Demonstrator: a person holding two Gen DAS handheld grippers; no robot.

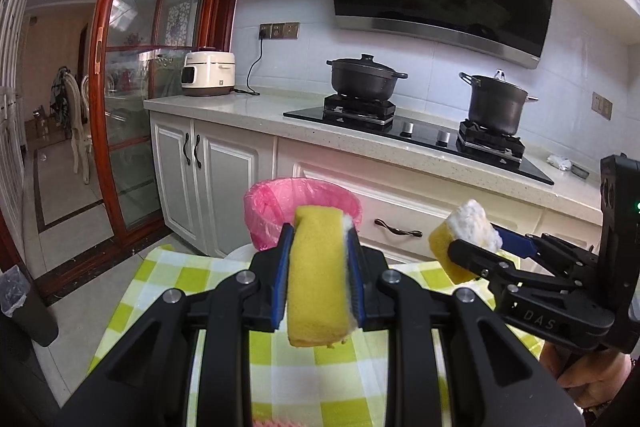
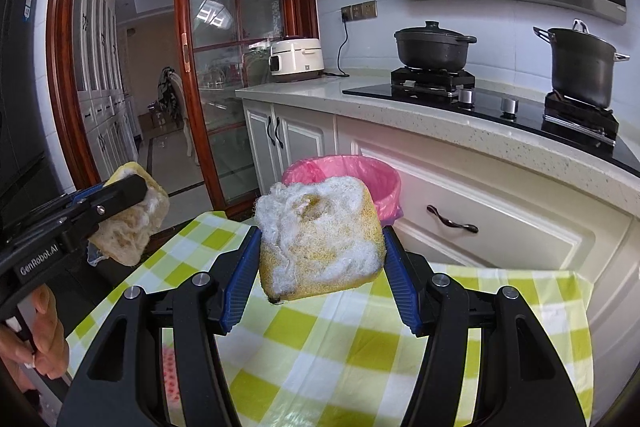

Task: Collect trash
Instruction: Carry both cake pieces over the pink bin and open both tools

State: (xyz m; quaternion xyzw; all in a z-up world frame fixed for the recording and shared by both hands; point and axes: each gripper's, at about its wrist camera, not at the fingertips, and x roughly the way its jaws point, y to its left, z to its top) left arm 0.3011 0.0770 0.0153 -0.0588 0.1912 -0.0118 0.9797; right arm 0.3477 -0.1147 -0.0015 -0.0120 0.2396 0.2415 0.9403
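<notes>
left gripper (image 1: 320, 263): sponge (image 1: 316, 279) pinched
right gripper (image 2: 320, 247): worn sponge (image 2: 320, 239) pinched
bin (image 1: 272, 211): pink-lined, beyond cloth (image 1: 168, 275) edge

Between the blue ribbed plastic pads of left gripper (image 1: 319, 279): yellow sponge (image 1: 316, 279), porous foam, matt, thin white fibrous layer on one face. In right gripper (image 2: 320, 263): second sponge (image 2: 320, 235), frayed white scouring fleece over yellow foam, rough, stained. Gripper bodies matt black plastic, bright metal pins. Below both claws: checked tablecloth (image 2: 340, 339), smooth with slight sheen. Just beyond the claws: bin liner (image 1: 272, 203), thin pink plastic film, crinkled. Farther ahead: speckled stone-look countertop (image 1: 240, 107), polished; glossy black glass hob (image 1: 420, 139); matt dark pots (image 1: 366, 77).
</notes>
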